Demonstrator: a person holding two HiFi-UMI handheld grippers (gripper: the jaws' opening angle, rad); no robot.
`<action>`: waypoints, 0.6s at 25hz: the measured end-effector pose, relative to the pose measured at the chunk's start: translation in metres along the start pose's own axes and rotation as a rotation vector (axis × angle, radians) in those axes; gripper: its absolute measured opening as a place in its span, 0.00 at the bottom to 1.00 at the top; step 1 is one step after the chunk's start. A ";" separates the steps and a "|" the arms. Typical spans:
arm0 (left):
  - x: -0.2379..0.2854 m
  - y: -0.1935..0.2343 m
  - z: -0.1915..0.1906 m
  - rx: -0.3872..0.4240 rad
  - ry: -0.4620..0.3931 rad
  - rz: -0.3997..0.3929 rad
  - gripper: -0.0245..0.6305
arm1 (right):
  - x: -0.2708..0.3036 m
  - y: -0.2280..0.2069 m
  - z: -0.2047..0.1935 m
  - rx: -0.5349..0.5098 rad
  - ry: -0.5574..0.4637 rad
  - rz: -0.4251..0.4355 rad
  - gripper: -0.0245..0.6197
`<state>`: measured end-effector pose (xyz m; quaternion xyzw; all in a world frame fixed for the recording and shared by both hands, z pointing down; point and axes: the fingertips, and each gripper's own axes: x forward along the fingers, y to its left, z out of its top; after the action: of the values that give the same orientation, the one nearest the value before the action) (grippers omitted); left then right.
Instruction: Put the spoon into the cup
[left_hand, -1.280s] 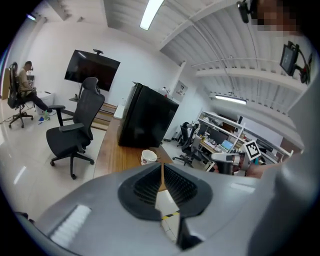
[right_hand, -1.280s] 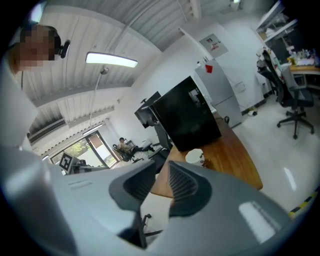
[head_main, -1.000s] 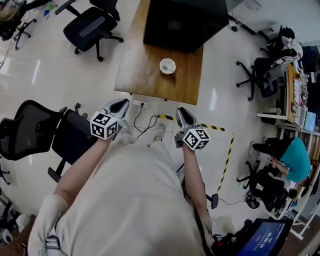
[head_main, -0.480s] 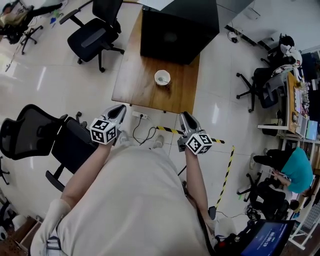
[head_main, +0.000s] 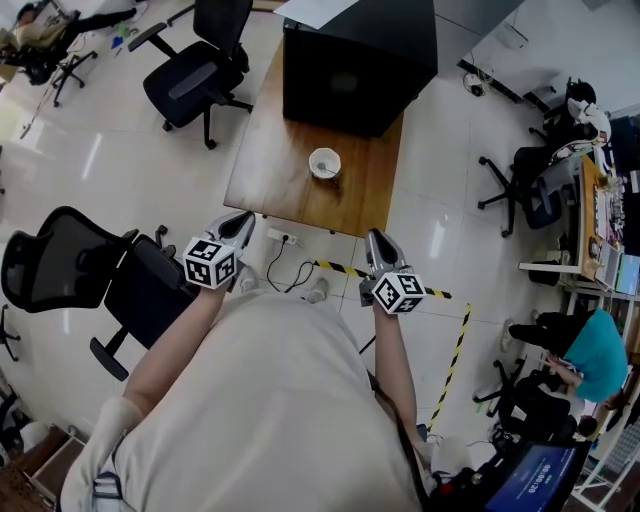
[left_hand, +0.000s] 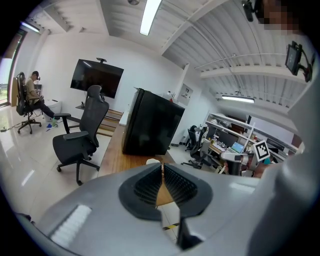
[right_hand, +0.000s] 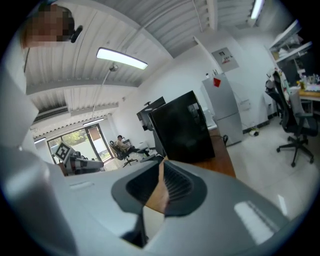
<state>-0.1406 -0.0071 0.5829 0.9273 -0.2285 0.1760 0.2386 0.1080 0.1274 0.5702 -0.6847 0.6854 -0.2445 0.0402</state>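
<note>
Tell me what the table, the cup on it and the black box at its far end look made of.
Table: wood or wood veneer, judging by the warm brown streaked surface with a slight sheen.
Cup: pale and glossy, likely ceramic, though it is too small in view to rule out plastic.
Black box: smooth dark panels with faint reflections, perhaps painted metal or plastic.

White cup (head_main: 324, 162) on a brown wood-grain surface (head_main: 270, 150). At twelve o'clock of the cup, a black box (head_main: 355, 60). At ten o'clock, a black chair (head_main: 195, 75). At five o'clock, yellow-and-black striped tape (head_main: 455, 348) on the glossy white floor (head_main: 120, 160).
</note>
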 end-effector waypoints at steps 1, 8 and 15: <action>0.000 0.000 0.001 0.001 0.000 0.003 0.04 | 0.001 0.000 0.000 -0.007 0.001 0.000 0.09; 0.002 0.001 0.000 0.003 0.005 0.015 0.04 | 0.008 -0.006 -0.002 0.001 0.001 0.001 0.08; 0.000 0.003 -0.001 0.001 0.003 0.043 0.04 | 0.015 -0.006 -0.008 0.013 0.008 0.027 0.08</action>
<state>-0.1425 -0.0088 0.5845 0.9221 -0.2478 0.1823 0.2347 0.1099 0.1153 0.5836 -0.6742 0.6930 -0.2513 0.0451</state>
